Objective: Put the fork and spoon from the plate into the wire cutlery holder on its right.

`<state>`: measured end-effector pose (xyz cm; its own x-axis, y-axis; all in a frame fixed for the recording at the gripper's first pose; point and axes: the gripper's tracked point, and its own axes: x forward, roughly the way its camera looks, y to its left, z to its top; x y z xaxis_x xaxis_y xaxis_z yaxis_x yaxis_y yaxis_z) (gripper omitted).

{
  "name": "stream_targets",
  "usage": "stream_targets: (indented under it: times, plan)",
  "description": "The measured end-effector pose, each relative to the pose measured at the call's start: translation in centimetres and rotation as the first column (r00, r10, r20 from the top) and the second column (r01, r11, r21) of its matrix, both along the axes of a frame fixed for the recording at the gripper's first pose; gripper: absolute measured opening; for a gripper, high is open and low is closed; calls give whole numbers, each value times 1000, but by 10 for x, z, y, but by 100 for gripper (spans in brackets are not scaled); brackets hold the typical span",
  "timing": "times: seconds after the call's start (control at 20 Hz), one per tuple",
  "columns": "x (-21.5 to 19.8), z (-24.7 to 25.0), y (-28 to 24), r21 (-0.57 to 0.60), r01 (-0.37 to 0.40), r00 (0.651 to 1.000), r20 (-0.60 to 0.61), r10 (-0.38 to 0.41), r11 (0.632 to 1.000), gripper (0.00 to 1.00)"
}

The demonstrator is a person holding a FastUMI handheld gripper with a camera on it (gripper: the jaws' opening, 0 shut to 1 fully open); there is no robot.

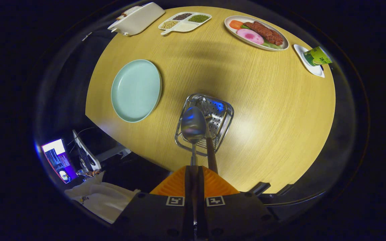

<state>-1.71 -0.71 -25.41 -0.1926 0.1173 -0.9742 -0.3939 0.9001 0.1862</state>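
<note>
— holding what, operator? state your gripper (194,174).
— your orange fingers (176,185) are pressed together on the spoon (193,126) handle; its bowl hangs over the holder (221,115).
— and the fork?
— a brown handle (211,154) stands in the holder beside your spoon; whether it is the fork, cannot tell.
— plate?
— your plate (136,89) lies bare on the table (266,100), left of the holder, apart from it.
</note>
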Motion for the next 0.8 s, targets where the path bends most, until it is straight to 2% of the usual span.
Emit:
stream_targets:
  times: [0.2,0.3,0.4,0.5,0.55,0.65,0.8]
  plan:
    - [12,0,1,19,31,999,34,-32,999,12]
    - [19,5,-1,29,45,997,65,-47,999,19]
    - [24,13,-4,41,43,992,119,-48,998,33]
    - [29,24,-7,63,50,982,176,-60,997,76]
    - [31,30,-9,77,58,976,207,-73,995,94]
    - [37,47,-7,120,80,955,274,-110,990,100]
    - [51,82,-3,185,88,898,410,-158,979,99]
